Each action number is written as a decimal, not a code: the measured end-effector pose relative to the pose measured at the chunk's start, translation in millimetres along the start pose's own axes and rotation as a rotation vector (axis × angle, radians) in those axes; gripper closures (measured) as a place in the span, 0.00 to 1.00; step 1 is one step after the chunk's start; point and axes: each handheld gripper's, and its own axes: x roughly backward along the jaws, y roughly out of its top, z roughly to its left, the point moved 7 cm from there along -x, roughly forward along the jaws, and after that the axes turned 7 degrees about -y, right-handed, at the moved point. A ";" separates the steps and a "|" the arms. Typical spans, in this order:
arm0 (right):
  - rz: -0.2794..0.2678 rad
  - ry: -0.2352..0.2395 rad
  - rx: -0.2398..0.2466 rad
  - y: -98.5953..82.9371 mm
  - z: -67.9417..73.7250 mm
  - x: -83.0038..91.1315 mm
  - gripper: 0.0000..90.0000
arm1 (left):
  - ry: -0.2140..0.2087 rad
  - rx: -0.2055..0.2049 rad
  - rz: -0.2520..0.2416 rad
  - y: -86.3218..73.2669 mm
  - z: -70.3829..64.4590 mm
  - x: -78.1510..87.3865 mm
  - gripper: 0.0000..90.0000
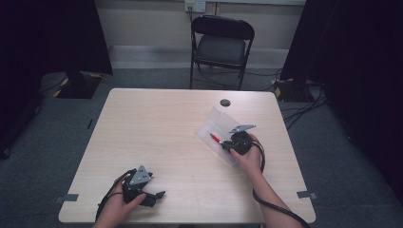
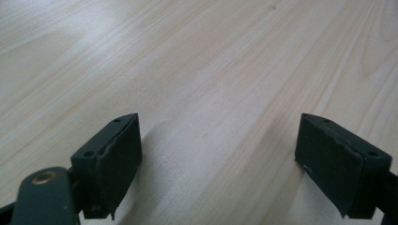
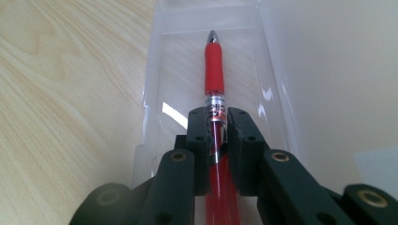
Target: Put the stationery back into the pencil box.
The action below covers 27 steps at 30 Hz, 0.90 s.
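Right gripper (image 3: 217,126) clamped on red pen (image 3: 214,65) over clear case (image 3: 155,70); left gripper (image 2: 218,154) wide

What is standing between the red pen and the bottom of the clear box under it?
Nothing visible does. The right gripper is shut on the red pen, which points along the clear box. The lid is open, and the box floor under the pen's tip is bare.

Red pen (image 3: 215,70) w/ silver tip, lengthwise over open clear case (image 3: 155,70).
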 end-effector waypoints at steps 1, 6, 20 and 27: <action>0.002 -0.002 0.001 -0.1 0.0 0.0 0.88 | 0.000 0.000 0.000 0.0 0.0 0.0 0.16; 0.002 0.000 0.003 0.4 0.4 0.0 0.88 | 0.000 0.001 -0.001 0.0 0.0 -0.1 0.16; -0.010 -0.006 0.009 4.9 2.3 6.3 0.53 | -0.001 0.001 0.000 0.0 0.0 0.0 0.16; -0.038 -0.001 0.024 10.9 12.0 13.1 0.34 | -0.001 0.001 0.000 0.0 0.0 0.0 0.16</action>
